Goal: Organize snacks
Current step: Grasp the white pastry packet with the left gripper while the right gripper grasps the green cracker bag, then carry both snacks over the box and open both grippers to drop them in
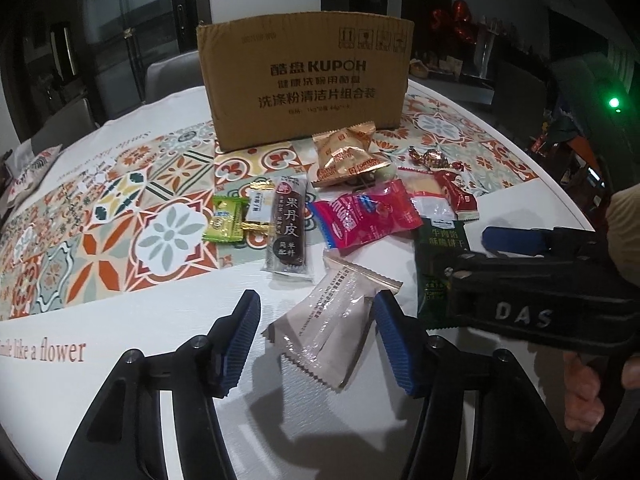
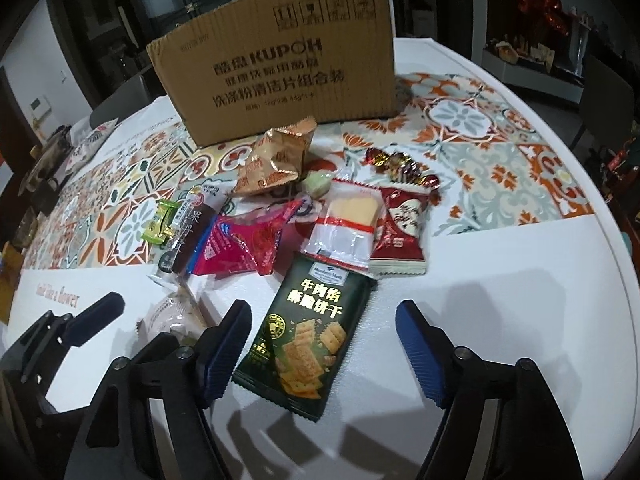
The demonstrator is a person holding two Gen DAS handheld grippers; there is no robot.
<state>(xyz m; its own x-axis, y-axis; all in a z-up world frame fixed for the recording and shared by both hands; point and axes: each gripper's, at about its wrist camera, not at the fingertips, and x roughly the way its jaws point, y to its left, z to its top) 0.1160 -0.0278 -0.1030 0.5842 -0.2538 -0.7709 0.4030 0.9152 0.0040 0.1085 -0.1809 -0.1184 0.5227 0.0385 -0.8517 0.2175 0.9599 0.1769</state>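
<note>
Patterned tabletop [image 1: 120,320], cardboard box [image 1: 304,80] behind snacks. Left hand-held gripper [image 1: 316,340] part-open around grey packet [image 1: 332,328]; right hand-held gripper [image 2: 320,352] part-open around green cracker pack [image 2: 308,336].

A home dining room: tiled-pattern tablecloth [image 1: 120,208], chairs [image 1: 168,76]

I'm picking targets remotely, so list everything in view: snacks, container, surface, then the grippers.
cardboard box: 1, brown, behind the snacks
gold packet: 1, before the box
foil candies: several, red-gold, right
red packet: 1, right
clear cake packet: 1, centre
pink packet: 1, centre
brown fruit-leather bar: 1, left
green candy: 1, far left
grey packet: 1, between left jaws
green cracker packet: 1, between right jaws
tablecloth: 1, white, tiled pattern
left gripper: open
right gripper: open
</note>
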